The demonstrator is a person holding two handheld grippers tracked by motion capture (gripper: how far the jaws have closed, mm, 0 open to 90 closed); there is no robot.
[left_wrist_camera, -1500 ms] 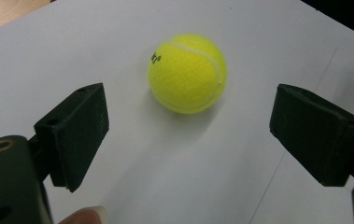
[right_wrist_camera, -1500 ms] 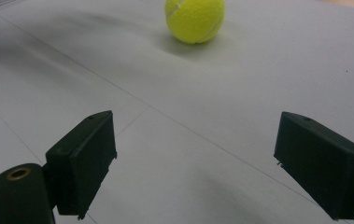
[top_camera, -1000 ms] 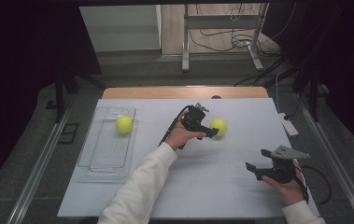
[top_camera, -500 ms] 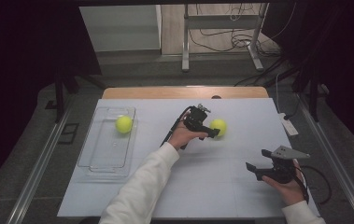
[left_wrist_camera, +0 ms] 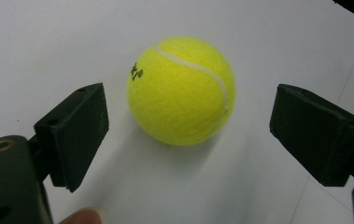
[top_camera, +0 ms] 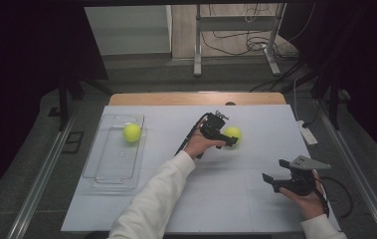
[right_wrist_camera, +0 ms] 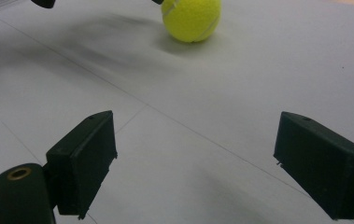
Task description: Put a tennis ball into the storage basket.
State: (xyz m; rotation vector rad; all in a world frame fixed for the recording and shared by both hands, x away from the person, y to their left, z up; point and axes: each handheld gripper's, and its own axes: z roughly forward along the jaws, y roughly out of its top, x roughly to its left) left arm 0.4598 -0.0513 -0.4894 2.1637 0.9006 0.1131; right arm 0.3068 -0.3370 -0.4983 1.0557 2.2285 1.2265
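Tennis ball (left_wrist_camera: 180, 91) on table centre, between spread jaws of left gripper (top_camera: 230, 140), not yet pinched. Second ball (top_camera: 132, 132) already in tray (top_camera: 107, 175) at 9 o'clock. Right gripper (top_camera: 267, 178) open, idle at 4 o'clock. Left: grasp, carry to tray.
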